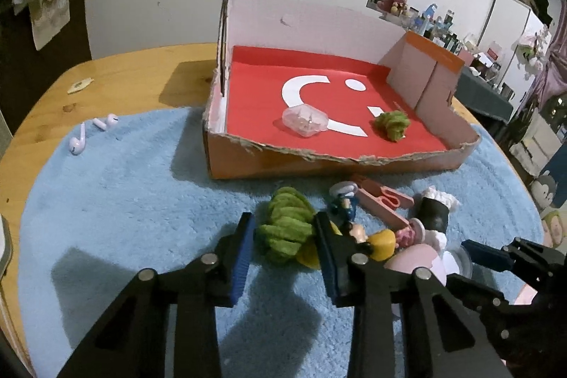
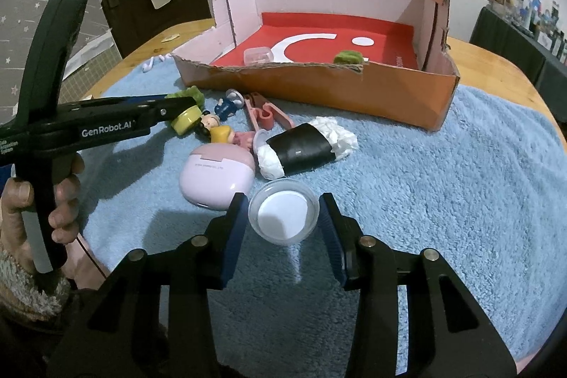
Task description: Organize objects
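The left gripper point(image 1: 283, 236) has its blue pads against both flanks of the green fuzzy scrunchie point(image 1: 285, 229), clamped narrow on it, on the blue towel point(image 1: 124, 201). The right gripper point(image 2: 283, 215) brackets the round clear lidded dish point(image 2: 282, 216), pads at its rim; contact is unclear. The torn-fronted cardboard box point(image 1: 319, 165) lies at twelve o'clock, with bare towel at nine o'clock

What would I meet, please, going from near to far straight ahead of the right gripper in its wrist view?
Right gripper → round clear container → black roll stuffed with white paper → torn front wall of the cardboard box → green fuzzy scrunchie.
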`<state>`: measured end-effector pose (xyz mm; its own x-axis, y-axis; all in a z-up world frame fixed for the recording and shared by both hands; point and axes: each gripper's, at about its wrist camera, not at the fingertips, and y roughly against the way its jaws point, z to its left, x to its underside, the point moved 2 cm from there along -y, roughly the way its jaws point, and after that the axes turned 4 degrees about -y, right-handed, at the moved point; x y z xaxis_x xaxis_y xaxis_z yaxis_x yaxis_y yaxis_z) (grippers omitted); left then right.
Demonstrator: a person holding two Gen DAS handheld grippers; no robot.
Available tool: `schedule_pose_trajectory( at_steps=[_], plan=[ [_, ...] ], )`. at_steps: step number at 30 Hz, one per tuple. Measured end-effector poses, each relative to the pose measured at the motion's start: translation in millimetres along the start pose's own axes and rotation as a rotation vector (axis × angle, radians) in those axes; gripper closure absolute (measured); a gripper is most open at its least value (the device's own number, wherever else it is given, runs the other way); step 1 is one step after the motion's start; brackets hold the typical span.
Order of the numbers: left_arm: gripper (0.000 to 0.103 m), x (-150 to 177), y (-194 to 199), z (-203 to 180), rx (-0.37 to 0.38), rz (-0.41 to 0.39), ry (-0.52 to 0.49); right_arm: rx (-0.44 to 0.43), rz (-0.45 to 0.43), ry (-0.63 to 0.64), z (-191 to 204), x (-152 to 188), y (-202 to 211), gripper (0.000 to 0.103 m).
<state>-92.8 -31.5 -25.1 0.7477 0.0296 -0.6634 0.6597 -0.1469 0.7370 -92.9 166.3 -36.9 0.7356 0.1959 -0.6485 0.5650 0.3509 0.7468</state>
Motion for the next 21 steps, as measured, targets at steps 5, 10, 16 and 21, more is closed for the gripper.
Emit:
schedule_pose_trajectory(
  at_steps=[5,10,16,21],
  plan=[
    [0.069,4.4,-6.8,8.3,0.049,0.027,0.044,0.005,0.003,0.016,3.2,0.0,-0.8,0.063],
    [0.073,4.3,-6.8,2.7,0.021,0.026,0.022,0.004,0.003,0.015,3.9,0.4,-0.9,0.064],
    [0.074,4.2,-3.4,0.8,0.024,0.017,0.025,-0.009,-0.007,0.014,4.5,-0.5,1.0,0.064],
    [0.074,5.9,5.3,-2.2,0.024,0.006,0.027,-0.018,-0.026,0.008,4.6,-3.8,7.4,0.064]
  ],
)
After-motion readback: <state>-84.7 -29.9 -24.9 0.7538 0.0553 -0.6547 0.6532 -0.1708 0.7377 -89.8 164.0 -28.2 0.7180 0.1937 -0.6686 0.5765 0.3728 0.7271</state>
